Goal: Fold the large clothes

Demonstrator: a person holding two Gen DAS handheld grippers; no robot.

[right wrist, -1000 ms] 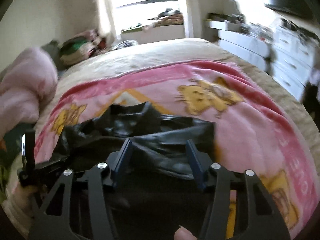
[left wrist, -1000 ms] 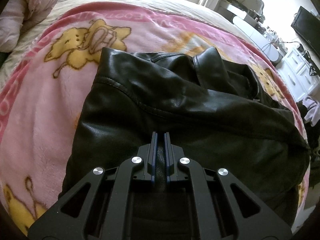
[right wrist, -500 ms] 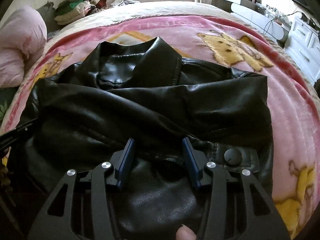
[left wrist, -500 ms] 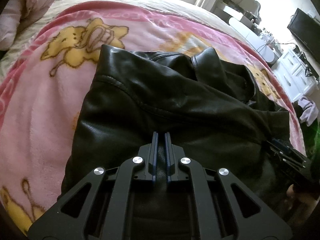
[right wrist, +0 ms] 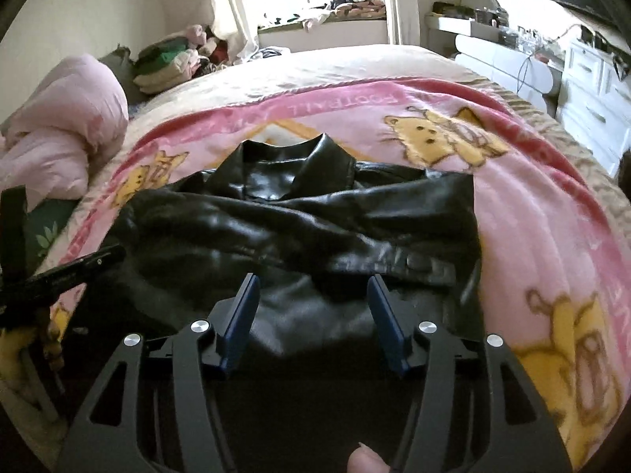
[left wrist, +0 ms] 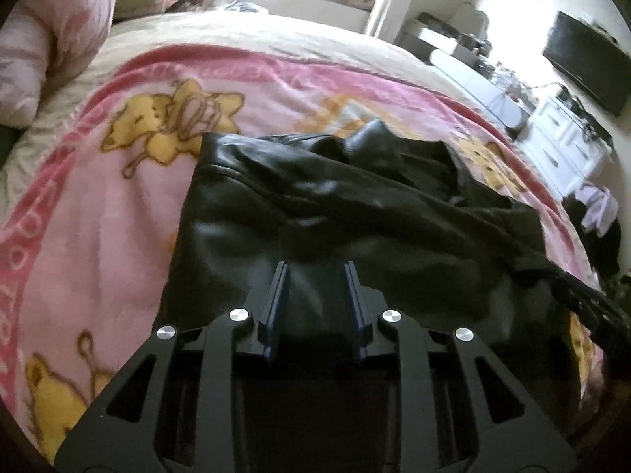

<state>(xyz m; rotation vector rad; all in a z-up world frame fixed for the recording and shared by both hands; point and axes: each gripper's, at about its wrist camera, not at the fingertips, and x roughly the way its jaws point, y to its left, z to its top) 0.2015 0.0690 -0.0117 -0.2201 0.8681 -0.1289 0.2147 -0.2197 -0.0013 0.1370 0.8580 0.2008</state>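
A black leather jacket point(left wrist: 355, 205) lies on the bed with its collar point(right wrist: 315, 153) at the far end and its sleeves crossed over the body. My left gripper point(left wrist: 315, 272) hovers over the jacket's near left part. Its jaws are opening and the leather lies below them, not pinched. My right gripper point(right wrist: 312, 282) hangs over the near right part, above a sleeve cuff point(right wrist: 426, 264). Its jaws are also opening, with nothing pressed between the blue pads point(right wrist: 240, 315). Each gripper shows at the edge of the other's view: the right gripper point(left wrist: 583, 299), the left gripper point(right wrist: 79, 264).
The jacket rests on a pink blanket point(right wrist: 532, 205) printed with yellow bears. A pink duvet roll point(right wrist: 63, 138) sits at the far left, with piled clothes point(right wrist: 169, 63) behind it. White drawers point(right wrist: 591, 90) and a dark screen point(left wrist: 587, 63) stand to the right of the bed.
My left jaws have parted and let go of the jacket fold they pinched, and that gripper has lifted back. My right gripper has drawn back from the jacket, with its jaws slightly wider.
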